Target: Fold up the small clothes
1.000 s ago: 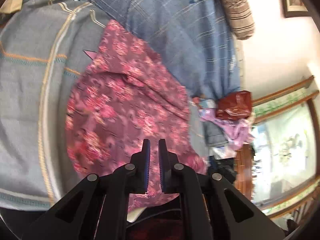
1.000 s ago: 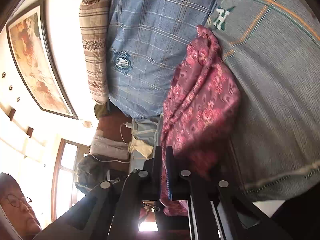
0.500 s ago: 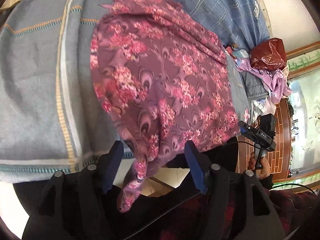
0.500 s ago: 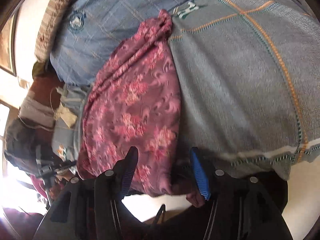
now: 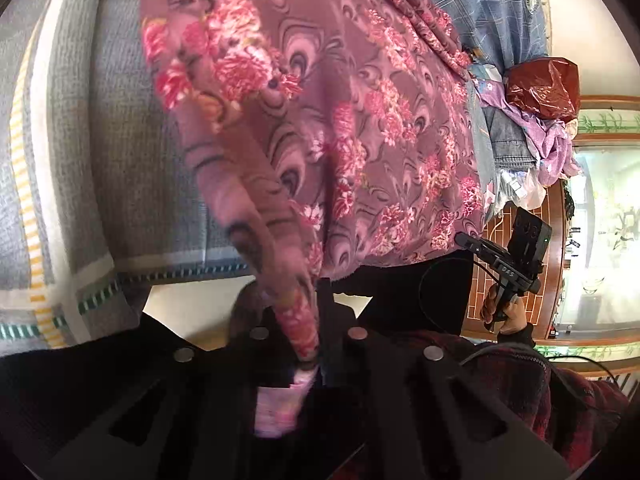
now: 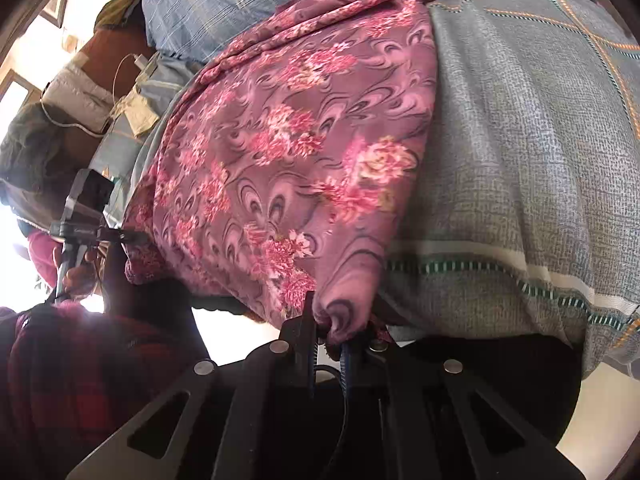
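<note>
Folding has barely begun — the cloth (image 6: 304, 152) lies spread on the blanket (image 6: 520, 140), its near edge hanging off. Left gripper (image 5: 308, 332) and right gripper (image 6: 328, 336) each pinch a near corner. No fold shows yet — all folds are left.

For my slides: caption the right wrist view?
Right hand-held gripper pinches the floral garment's near corner at the grey blanket's edge.

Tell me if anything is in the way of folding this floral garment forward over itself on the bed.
Nothing visible blocks it. Both the left gripper and right gripper already pinch the near hem of the floral garment, and only that garment lies on the grey blanket ahead.
</note>
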